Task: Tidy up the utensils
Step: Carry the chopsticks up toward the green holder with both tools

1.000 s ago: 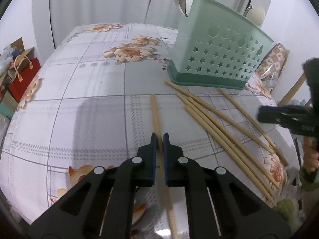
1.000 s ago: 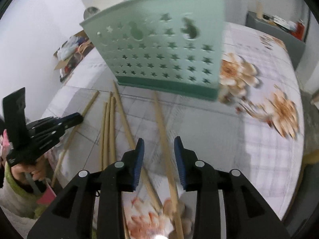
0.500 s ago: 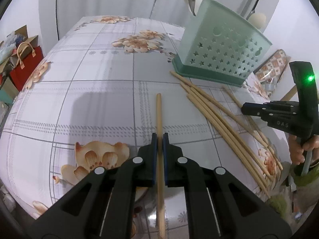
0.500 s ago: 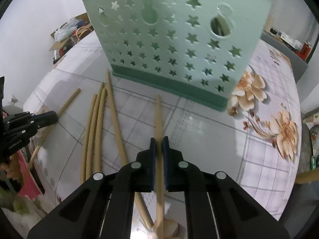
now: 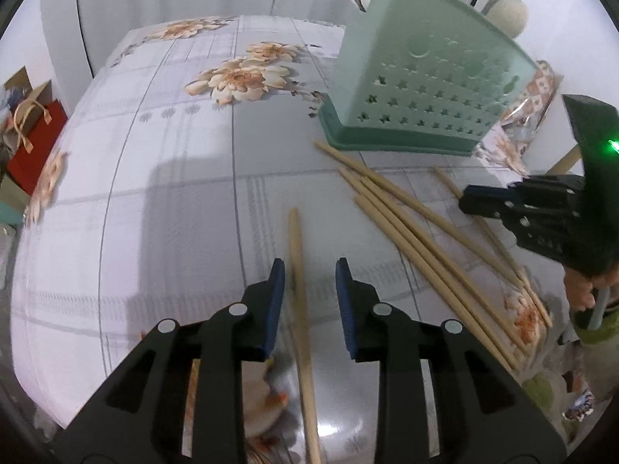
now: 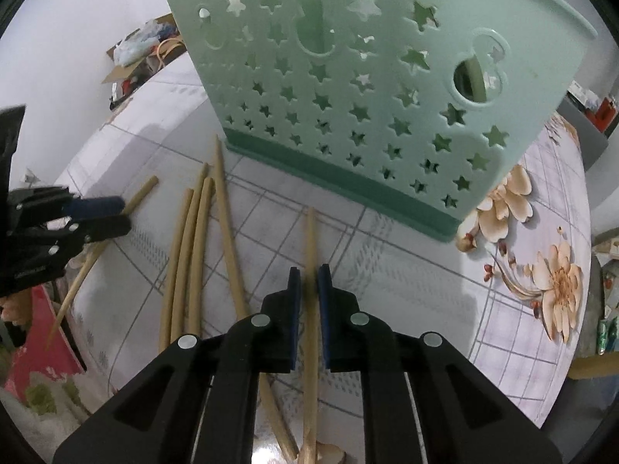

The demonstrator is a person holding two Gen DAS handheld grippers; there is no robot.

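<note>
A green star-perforated utensil holder [image 5: 421, 89] stands on the floral tablecloth; it also shows in the right wrist view [image 6: 371, 89]. Several wooden chopsticks [image 5: 425, 239] lie in front of it. My left gripper [image 5: 309, 294] is open, its jaws apart around one chopstick [image 5: 298, 270] that lies between them. My right gripper [image 6: 307, 294] is shut on another chopstick [image 6: 310, 247], held close to the holder's base. In the right wrist view the left gripper [image 6: 93, 216] shows at the left edge; the right gripper [image 5: 503, 201] shows at the right of the left wrist view.
The table [image 5: 174, 193] has a rounded edge near me. A red bag [image 5: 35, 147] and boxes sit on the floor at left. A foil packet [image 5: 530, 116] lies behind the holder. A cluttered box [image 6: 147, 50] is beyond the table.
My left gripper has opened and let go of its chopstick, which now lies between the jaws. My right gripper stays shut on its chopstick and has moved closer to the holder.
</note>
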